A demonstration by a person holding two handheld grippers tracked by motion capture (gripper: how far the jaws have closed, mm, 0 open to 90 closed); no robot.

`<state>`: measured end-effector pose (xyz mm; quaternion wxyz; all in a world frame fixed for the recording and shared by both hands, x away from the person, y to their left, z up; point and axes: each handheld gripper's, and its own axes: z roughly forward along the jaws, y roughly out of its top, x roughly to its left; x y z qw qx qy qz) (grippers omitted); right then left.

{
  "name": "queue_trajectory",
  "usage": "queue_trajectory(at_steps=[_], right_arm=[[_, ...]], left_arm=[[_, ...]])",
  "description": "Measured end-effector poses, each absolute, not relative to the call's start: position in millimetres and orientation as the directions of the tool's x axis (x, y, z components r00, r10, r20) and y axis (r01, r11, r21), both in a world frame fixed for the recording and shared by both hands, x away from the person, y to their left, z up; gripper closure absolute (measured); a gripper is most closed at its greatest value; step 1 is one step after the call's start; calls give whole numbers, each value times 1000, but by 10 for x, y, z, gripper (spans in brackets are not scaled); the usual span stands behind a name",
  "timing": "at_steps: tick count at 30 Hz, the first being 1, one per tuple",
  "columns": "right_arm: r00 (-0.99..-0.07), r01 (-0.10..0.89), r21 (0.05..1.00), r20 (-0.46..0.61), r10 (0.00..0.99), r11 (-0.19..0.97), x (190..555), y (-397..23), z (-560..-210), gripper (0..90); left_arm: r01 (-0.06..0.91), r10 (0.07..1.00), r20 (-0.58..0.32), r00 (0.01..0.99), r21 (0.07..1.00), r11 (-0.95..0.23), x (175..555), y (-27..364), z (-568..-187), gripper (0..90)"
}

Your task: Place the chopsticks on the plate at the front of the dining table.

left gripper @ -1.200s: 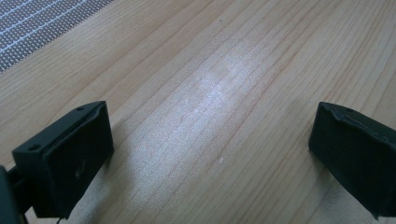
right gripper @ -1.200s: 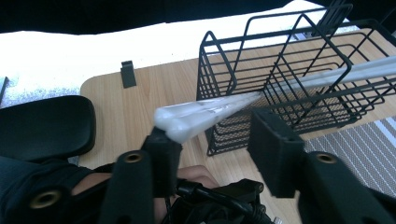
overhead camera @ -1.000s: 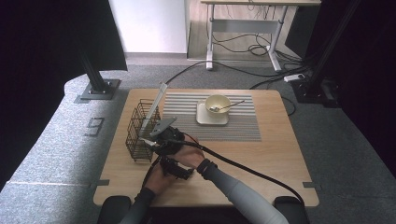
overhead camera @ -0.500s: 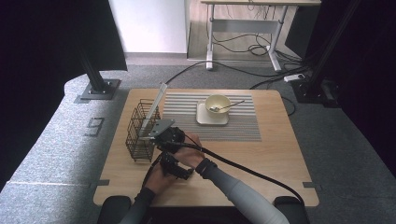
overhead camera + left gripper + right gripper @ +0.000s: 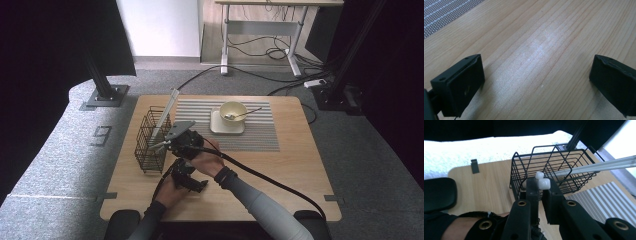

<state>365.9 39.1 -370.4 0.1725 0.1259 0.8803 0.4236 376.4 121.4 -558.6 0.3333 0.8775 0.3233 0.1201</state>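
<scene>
Right tool point(image 5: 541, 185) has risen, jaws just closed on white piece point(image 5: 542, 181)

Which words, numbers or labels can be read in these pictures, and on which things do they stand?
"9": a grey mark shaped like this digit on the grey floor left of the table; it may be only a clip.
No other readable text: none on the wire basket, bowl or grippers.
</scene>
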Motion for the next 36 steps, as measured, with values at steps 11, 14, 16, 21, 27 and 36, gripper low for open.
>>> queue_trajectory(at_steps=[11,14,16,21,27,36], right_arm=[[-918,134,836,-98,384,533,3752,159,-3470,827],[-919,140,840,-87,386,524,3765,117,-3434,827],[-919,143,845,-80,386,515,3775,52,-3378,828],[-917,140,856,-76,391,497,3776,-42,-3275,829],[-916,143,866,-68,396,479,3782,-148,-3178,829],[-908,151,890,-47,416,431,3775,-393,-2981,830]], left_arm=[[486,645,-2,764,661,-573,3766,1215,-5584,0],[487,646,-5,763,663,-570,3765,1213,-5586,0],[486,646,-4,763,662,-570,3766,1214,-5586,0],[488,647,-5,762,661,-570,3764,1213,-5585,0],[487,647,-5,763,662,-570,3765,1213,-5586,0],[487,646,-4,763,662,-570,3765,1214,-5586,0]])
